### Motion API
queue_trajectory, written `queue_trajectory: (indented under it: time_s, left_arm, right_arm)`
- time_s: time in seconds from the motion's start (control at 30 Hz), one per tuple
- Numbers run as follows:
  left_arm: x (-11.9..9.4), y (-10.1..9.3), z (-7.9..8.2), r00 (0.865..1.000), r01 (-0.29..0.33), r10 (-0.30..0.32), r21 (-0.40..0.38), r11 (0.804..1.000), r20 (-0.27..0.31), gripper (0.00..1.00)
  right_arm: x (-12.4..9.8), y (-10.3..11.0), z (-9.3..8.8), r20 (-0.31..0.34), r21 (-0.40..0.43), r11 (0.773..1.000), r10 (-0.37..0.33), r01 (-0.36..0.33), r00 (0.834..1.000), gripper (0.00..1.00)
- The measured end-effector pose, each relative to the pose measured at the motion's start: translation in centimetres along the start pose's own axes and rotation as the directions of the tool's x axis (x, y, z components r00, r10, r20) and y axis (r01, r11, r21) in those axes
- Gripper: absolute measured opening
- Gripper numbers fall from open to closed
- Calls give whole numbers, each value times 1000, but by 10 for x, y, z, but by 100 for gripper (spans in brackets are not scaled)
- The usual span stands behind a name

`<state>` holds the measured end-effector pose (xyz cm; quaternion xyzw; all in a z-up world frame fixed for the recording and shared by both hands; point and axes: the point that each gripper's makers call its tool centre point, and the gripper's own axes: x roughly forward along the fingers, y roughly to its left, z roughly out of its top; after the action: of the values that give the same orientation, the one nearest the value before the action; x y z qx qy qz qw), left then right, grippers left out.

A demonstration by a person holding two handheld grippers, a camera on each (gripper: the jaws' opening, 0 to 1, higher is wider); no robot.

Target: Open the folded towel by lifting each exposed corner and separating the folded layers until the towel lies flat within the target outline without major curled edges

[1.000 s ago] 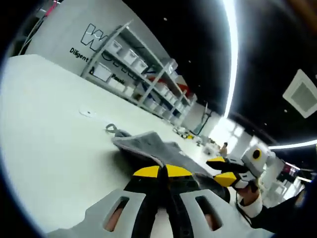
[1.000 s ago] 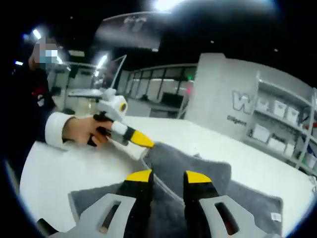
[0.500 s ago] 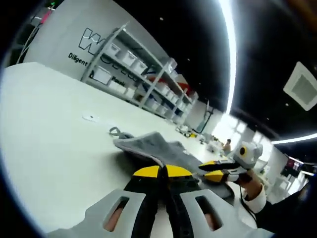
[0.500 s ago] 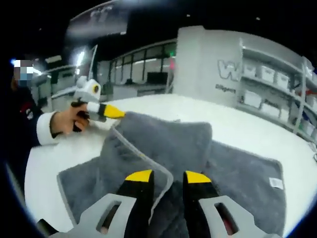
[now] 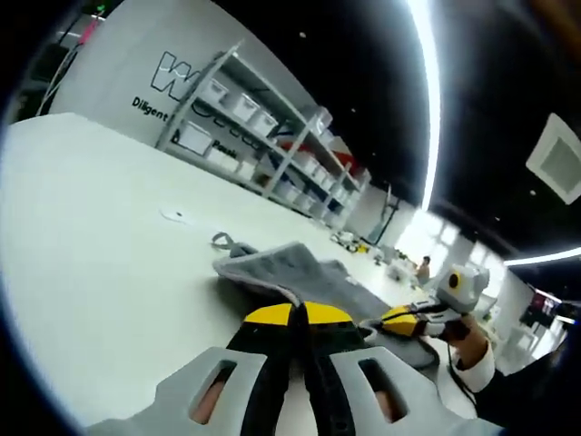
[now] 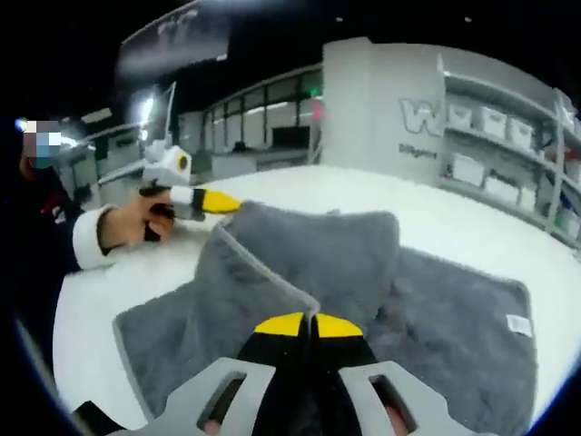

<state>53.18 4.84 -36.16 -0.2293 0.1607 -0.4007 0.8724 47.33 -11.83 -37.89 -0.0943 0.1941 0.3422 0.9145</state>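
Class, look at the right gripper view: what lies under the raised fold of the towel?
Under the raised fold, the towel's flat lower layer spreads on the white table. The table beneath the towel is hidden.

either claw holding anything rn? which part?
Both hold the grey terry towel. Right claw is shut on the raised upper layer's pale-trimmed edge; left claw is shut on that layer's far corner.

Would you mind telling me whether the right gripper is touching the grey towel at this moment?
Touching. In the right gripper view, the right gripper has its yellow-tipped fingers shut together on a raised fold of the grey towel.
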Motion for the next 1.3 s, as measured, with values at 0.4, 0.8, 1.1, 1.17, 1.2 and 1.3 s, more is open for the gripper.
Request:
queue_trajectory:
  time_s: [0.4, 0.8, 1.1, 1.17, 1.2, 1.3]
  left_arm:
    - [-3, 18, 10, 999, -30, 30, -23, 999, 21, 2]
    - [-5, 11, 1, 1000, -23, 23, -7, 1000, -3, 7]
    - [-7, 5, -3, 1000, -13, 13, -4, 1000, -22, 17]
    - [-8, 5, -6, 999, -19, 20, 17, 1000, -33, 17]
    - [-9, 6, -8, 999, -22, 23, 22, 1000, -45, 19]
    - [-10, 7, -10, 998, -23, 25, 34, 999, -64, 21]
  right_arm:
    - [-16, 110, 44, 170, -107, 901, 434, -421, 885, 0]
    - [-17, 192, 27, 51, -309, 750, 627, -585, 777, 0]
    - [0, 217, 3, -60, -415, 705, 609, -575, 791, 0]
    - [0, 218, 1, -67, -419, 700, 611, -578, 789, 0]
    - [0, 218, 1, -66, -421, 698, 614, -580, 787, 0]
    - [-1, 220, 0, -69, -421, 692, 619, -586, 782, 0]
